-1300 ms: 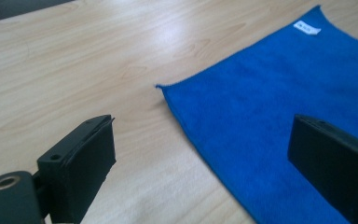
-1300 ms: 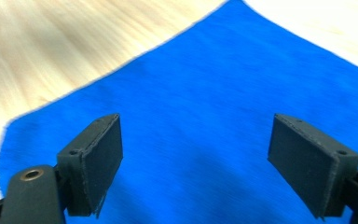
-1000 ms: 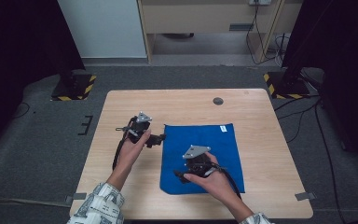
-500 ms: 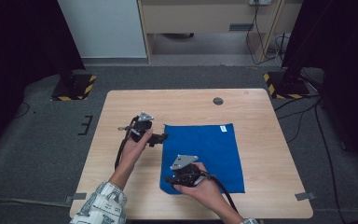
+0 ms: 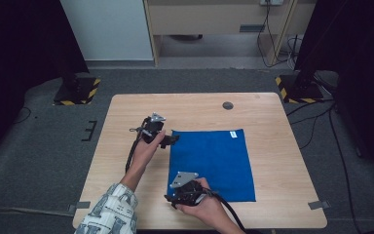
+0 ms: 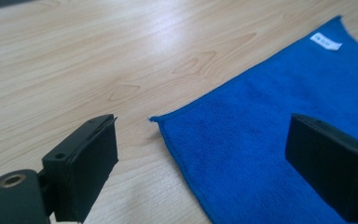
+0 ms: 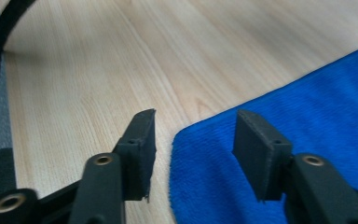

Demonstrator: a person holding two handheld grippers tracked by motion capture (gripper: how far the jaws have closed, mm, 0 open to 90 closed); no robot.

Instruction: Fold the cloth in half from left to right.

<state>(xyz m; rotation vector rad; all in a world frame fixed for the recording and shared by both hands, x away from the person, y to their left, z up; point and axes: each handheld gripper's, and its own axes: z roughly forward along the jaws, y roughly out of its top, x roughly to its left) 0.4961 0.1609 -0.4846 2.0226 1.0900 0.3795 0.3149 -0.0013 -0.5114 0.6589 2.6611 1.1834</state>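
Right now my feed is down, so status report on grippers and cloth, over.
Left gripper open at blue cloth far-left corner. Right gripper open, straddling near-left corner. Cloth flat on table. Nothing in the way.

Cloth (image 5: 213,161): solid royal blue, plush nap, hemmed edge in matching blue.
Cloth tag (image 5: 233,134): white with faint print.
Surface (image 5: 272,122): pale wood, fine straight grain.
Left tool (image 6: 205,154): matte black jaws, brass-coloured pivot screw.
Right tool (image 7: 193,140): matte black jaws, brass-coloured screws.
Sleeve (image 5: 109,214): white with dark printed pattern.
Floor (image 5: 39,146): grey carpet.

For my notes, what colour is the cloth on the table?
Blue cloth with a small white tag; clearest in the left gripper view.
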